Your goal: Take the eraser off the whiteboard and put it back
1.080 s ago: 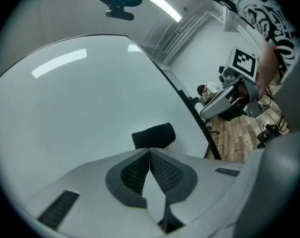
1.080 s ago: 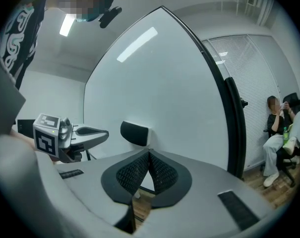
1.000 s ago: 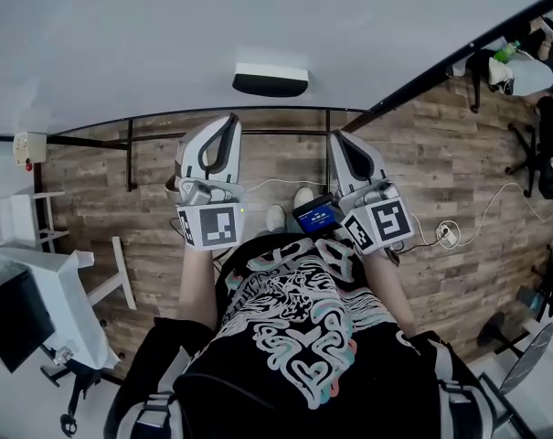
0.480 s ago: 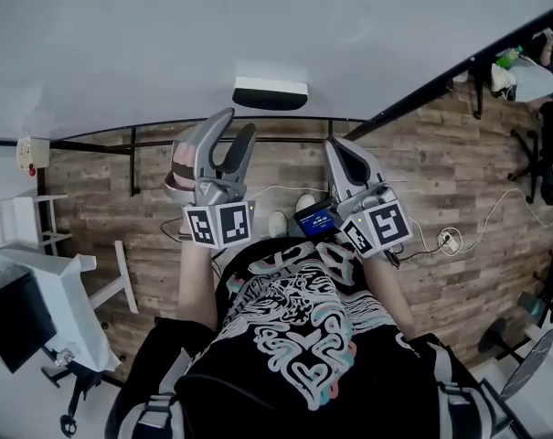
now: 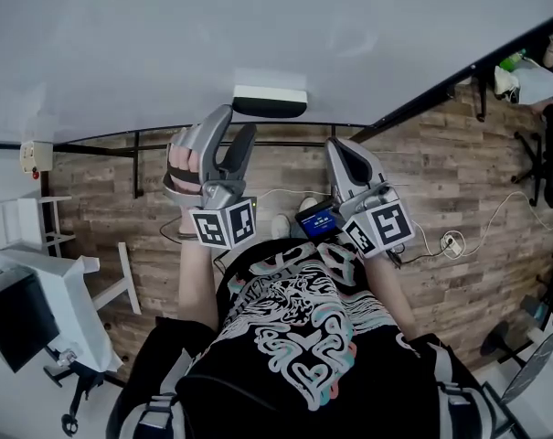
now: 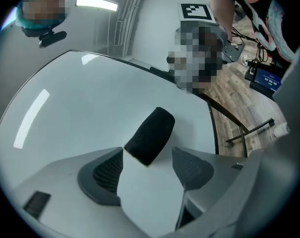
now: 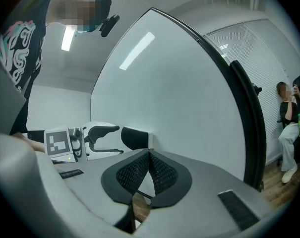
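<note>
Left gripper view shows left fingers [image 6: 102,175] just opening, empty, eraser [image 6: 150,135] ahead on whiteboard [image 6: 90,108]; right fingers [image 7: 132,175] clenched

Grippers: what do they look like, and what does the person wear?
Both the left gripper and right gripper have pale grey shells, tapering jaws with dark textured pads, and a white cube with black square markers. The person's shirt is black, patterned white, teal, pink.

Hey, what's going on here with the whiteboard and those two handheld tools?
A person stands at a whiteboard with a tool in each hand. The left tool points at the black eraser that sits on the board. Its jaws have just been opening and stand apart, with the eraser just ahead of them, not gripped. The right tool is shut and empty, held alongside.
</note>
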A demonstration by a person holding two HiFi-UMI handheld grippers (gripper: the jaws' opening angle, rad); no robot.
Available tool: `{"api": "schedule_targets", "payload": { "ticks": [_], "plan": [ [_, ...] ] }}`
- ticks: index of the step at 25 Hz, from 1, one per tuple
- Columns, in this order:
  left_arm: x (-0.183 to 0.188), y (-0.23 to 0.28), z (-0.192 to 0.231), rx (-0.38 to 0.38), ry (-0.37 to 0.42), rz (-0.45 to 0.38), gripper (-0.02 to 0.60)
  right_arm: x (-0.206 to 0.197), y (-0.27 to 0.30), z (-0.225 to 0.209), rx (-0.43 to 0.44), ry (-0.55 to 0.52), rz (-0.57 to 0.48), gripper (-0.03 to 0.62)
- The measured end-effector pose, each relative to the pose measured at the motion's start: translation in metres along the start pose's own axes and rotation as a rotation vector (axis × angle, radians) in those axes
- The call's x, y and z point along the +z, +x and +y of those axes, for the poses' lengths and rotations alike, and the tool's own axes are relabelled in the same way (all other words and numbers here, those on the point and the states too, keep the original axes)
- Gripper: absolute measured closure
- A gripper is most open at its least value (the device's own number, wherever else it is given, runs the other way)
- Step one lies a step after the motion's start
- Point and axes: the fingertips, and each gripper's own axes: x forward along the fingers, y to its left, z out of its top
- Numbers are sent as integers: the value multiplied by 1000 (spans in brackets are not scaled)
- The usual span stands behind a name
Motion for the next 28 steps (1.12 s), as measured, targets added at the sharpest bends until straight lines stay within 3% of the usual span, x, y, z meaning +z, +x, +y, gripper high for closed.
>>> {"api": "schedule_targets", "payload": {
  "ticks": [9,13,18,23,28],
  "plan": [
    [7,5,7,43,99,-32,194,9,5,4,40,-3,-37,565],
    [1,10,1,14,157,-24,181,10,5,0,29,0,-43,565],
    [-4,16,3,39,228,-2,181,12,8,-4,26,-5,-48,565],
    [-5,21,-4,14,235,-5,181,13,10,-4,30,-5,-52,565],
    [-3,19,0,29,192,-20,179,14,8,-1,31,-15,-47,565]
  ]
}}
